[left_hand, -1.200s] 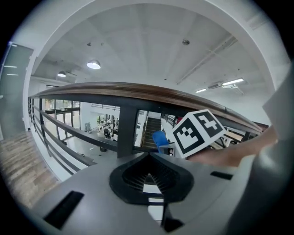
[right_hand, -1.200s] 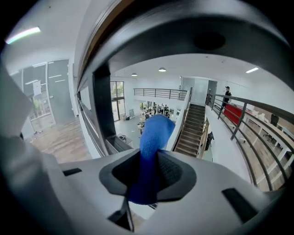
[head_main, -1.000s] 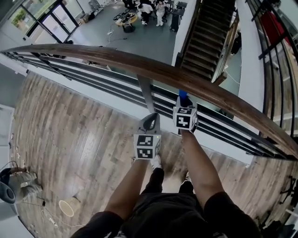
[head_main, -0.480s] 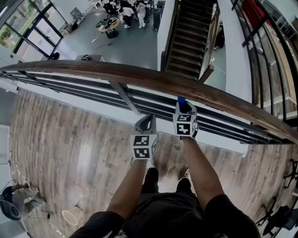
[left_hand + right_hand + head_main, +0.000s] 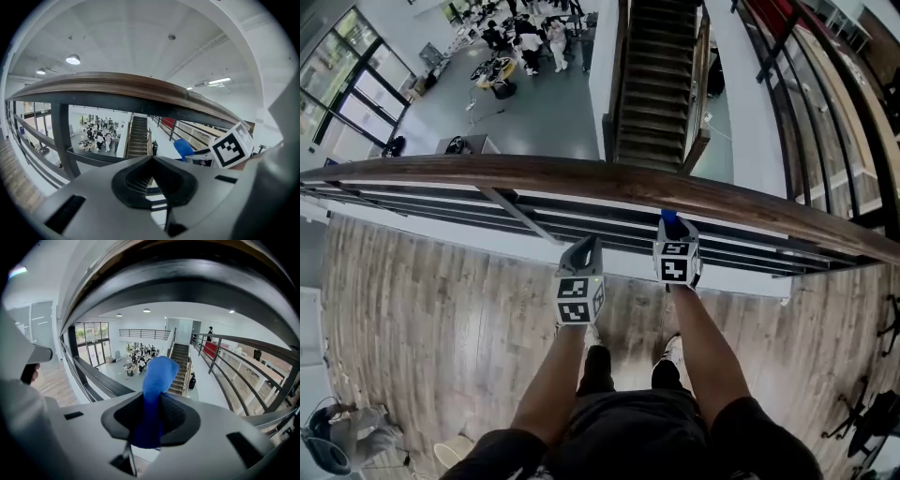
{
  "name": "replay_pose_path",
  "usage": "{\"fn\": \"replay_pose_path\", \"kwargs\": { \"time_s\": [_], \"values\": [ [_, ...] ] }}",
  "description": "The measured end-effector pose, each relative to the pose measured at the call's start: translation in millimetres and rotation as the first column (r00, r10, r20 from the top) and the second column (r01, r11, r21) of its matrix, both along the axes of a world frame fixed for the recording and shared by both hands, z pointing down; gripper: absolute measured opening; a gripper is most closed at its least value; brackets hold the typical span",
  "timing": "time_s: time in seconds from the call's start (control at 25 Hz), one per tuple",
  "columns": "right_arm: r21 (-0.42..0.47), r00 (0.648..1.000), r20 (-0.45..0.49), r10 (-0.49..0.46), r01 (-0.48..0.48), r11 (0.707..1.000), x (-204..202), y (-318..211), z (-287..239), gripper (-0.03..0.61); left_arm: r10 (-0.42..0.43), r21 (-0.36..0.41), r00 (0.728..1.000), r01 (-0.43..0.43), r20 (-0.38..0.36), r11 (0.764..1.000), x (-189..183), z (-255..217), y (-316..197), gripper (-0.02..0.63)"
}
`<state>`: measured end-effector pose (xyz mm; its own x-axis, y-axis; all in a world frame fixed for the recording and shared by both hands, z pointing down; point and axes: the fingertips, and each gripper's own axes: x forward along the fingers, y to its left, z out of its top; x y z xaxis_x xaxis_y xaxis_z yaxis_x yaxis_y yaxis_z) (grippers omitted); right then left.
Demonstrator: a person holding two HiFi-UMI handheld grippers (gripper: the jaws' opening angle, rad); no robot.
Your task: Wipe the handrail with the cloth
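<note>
Head view first: where is the blue cloth (image 5: pixel 667 217)?

Sticking up out of the right hand-held gripper (image 5: pixel 670 231), just below the near edge of the wooden handrail (image 5: pixel 534 173). That rail runs across the whole picture, with dark metal bars under it.

Does the cloth touch the rail?

Not in the right gripper view. The right hand-held gripper (image 5: pixel 150 416) pinches the cloth (image 5: pixel 157 376) between its pads. The free end stands upright and folds over at the top. The dark underside of the rail arches above it, with open air between.

And the other side?

The left hand-held gripper (image 5: pixel 583 246) is lower and nearer the person, beside the right one and short of the rail. In the left gripper view its jaws (image 5: pixel 151 178) are pressed together with nothing between them. The handrail (image 5: pixel 117 84) passes overhead there. The right one's marker cube and a bit of blue show at that view's right.

Anything else around?

A slanted metal post (image 5: pixel 516 211) under the rail, left of both tools. There is a plank floor (image 5: pixel 441 319) underfoot. Beyond the rail, a staircase (image 5: pixel 652 84) leads down to a lower hall where people (image 5: pixel 520 42) are gathered.
</note>
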<state>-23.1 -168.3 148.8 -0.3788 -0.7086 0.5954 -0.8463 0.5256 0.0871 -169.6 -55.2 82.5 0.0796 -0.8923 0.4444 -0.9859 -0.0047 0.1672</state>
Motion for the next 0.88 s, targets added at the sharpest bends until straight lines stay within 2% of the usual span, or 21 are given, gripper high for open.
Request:
{"fn": "replay_pose_path", "kwargs": {
  "time_s": [0.28,0.48,0.76,0.88],
  "values": [
    [-0.047,0.998,0.023,0.055,-0.054,0.997,88,-17,0,0.106,0.099,0.012,0.995,-0.100,0.025,0.995,77,-4,-15,0.005],
    [-0.035,0.991,0.055,0.121,-0.119,0.992,164,-30,4,0.106,0.173,-0.009,0.984,-0.173,0.038,0.985,124,-3,-28,0.005],
    [-0.041,0.985,0.026,0.169,-0.168,0.985,257,-48,10,0.106,0.263,-0.024,0.963,-0.262,0.067,0.965,203,2,-69,0.005],
    [-0.038,0.982,0.016,0.190,-0.190,0.981,285,-49,6,0.106,0.302,-0.024,0.951,-0.301,0.067,0.953,236,0,-79,0.005]
  ]
}}
